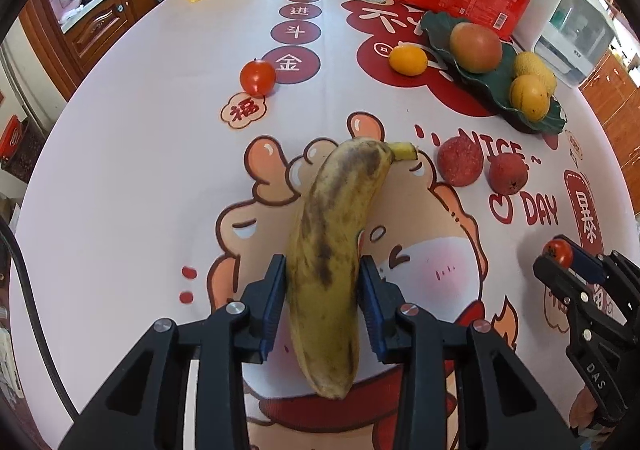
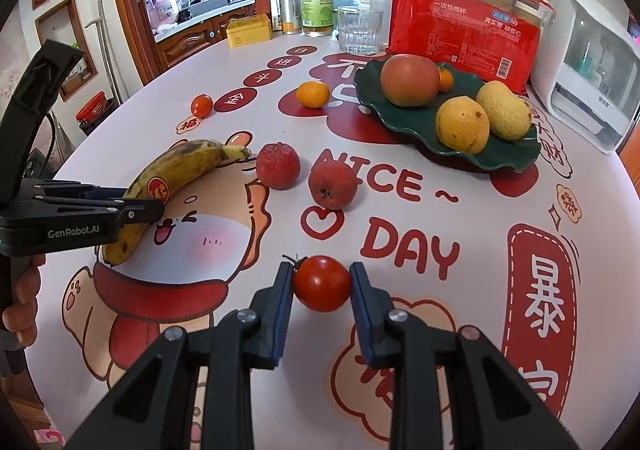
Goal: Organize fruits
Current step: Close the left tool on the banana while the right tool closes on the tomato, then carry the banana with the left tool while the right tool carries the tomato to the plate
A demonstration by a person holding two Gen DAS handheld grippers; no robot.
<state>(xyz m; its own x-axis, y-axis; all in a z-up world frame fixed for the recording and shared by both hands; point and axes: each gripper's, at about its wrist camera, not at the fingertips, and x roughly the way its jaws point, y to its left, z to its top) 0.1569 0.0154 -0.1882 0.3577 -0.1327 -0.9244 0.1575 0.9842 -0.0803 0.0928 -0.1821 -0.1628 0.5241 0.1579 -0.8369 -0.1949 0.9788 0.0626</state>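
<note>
My left gripper (image 1: pixel 322 274) is shut on a spotted yellow banana (image 1: pixel 332 246) that lies on the printed tablecloth; it also shows in the right wrist view (image 2: pixel 168 186). My right gripper (image 2: pixel 320 282) is shut on a small red tomato (image 2: pixel 322 283), seen from the left wrist view too (image 1: pixel 558 252). A dark green leaf-shaped plate (image 2: pixel 500 158) at the back right holds a large red-orange fruit (image 2: pixel 410 80), a yellow round fruit (image 2: pixel 462 124), a rough yellow fruit (image 2: pixel 504 110) and a small orange one (image 2: pixel 445 79).
Two red lychee-like fruits (image 2: pixel 278 165) (image 2: pixel 333 186), an orange kumquat (image 2: pixel 313 94) and another tomato (image 2: pixel 201 105) lie loose on the table. A red package (image 2: pixel 464 30), glass (image 2: pixel 358 30), bottles, yellow tin (image 2: pixel 248 30) and white appliance (image 2: pixel 588 78) line the back.
</note>
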